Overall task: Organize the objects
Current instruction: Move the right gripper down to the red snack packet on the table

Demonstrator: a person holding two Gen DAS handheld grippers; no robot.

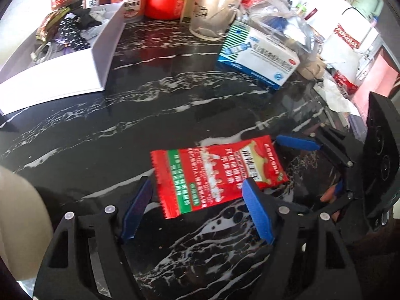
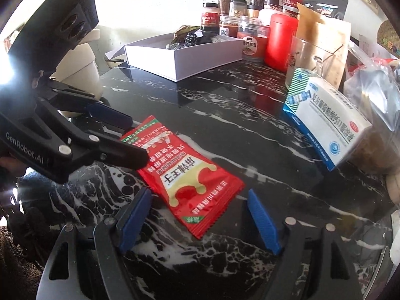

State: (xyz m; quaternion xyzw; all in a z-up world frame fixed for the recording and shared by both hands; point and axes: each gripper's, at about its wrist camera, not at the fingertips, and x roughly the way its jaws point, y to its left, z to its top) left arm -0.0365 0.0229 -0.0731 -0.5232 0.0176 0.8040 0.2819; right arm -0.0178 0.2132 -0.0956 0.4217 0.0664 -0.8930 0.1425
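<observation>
A red snack packet (image 1: 215, 175) (image 2: 190, 182) with white and green print lies flat on the black marble counter (image 1: 150, 115). My left gripper (image 1: 197, 182) points down at it, blue pads (image 1: 138, 207) standing either side of its serrated end, open and straddling it. In the right wrist view the left gripper (image 2: 137, 141) reaches in from the left over that same end. My right gripper (image 2: 198, 192) is open at the packet's opposite end, pads apart from it. In the left wrist view the right gripper (image 1: 315, 167) shows at the right, beside the packet's far corner.
A white open box (image 1: 75, 75) (image 2: 180, 52) holding several small items sits at the back left. A blue-and-white medicine box (image 1: 260, 57) (image 2: 330, 122), a glass mug (image 1: 212, 12), a red canister (image 2: 280, 42), jars and a plastic bag (image 2: 375, 87) crowd the back and right.
</observation>
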